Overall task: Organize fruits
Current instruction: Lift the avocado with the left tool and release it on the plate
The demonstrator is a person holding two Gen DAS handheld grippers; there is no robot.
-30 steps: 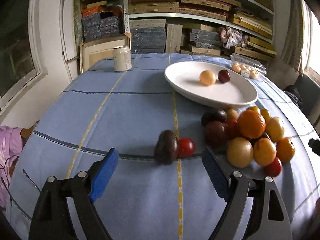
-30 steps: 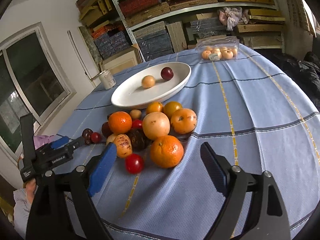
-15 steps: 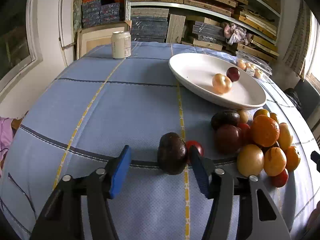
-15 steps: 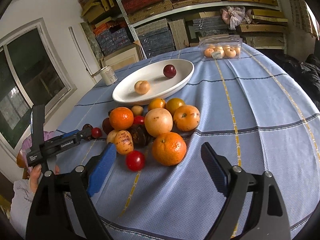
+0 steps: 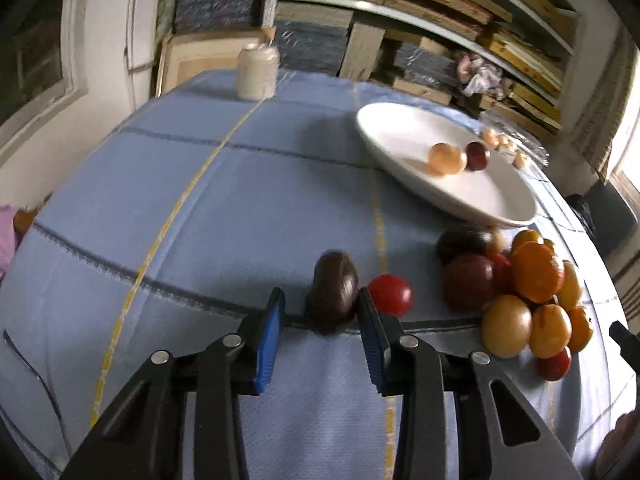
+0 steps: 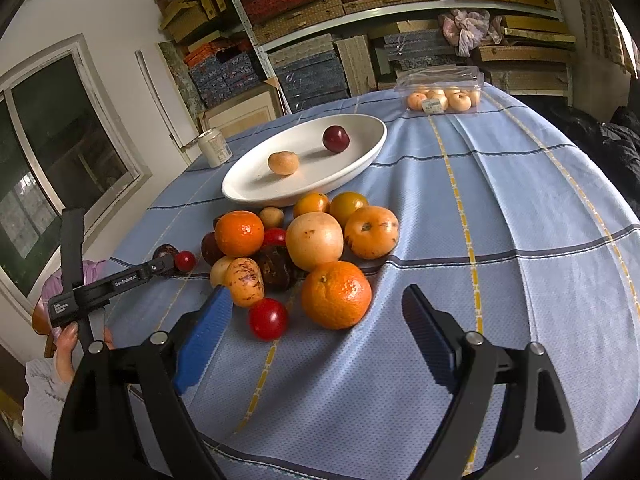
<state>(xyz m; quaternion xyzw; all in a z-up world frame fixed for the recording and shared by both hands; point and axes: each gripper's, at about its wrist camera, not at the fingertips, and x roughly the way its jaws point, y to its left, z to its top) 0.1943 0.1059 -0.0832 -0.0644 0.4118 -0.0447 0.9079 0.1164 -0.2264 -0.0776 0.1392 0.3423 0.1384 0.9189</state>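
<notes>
A dark brown oval fruit (image 5: 334, 292) lies on the blue tablecloth with a red cherry tomato (image 5: 390, 294) just to its right. My left gripper (image 5: 319, 300) straddles the dark fruit and its jaws are closing. The right pad touches the fruit, while a gap still shows at the left pad. A pile of oranges, pale and dark fruits (image 6: 316, 236) sits in front of my right gripper (image 6: 316, 292), which is open and holds nothing. The white plate (image 6: 360, 128) beyond the pile holds a pale orange fruit (image 6: 283, 163) and a dark red plum (image 6: 336, 139).
A pale can (image 5: 256, 74) stands at the table's far left edge. A clear plastic box of small fruits (image 6: 442, 96) lies at the far side. Shelves stacked with boxes line the wall behind. A person's hand (image 6: 66, 340) holds the left gripper's handle.
My left gripper has come forward and down over the dark fruit, and its jaws have narrowed from wide to close around it. The right gripper has not moved.
</notes>
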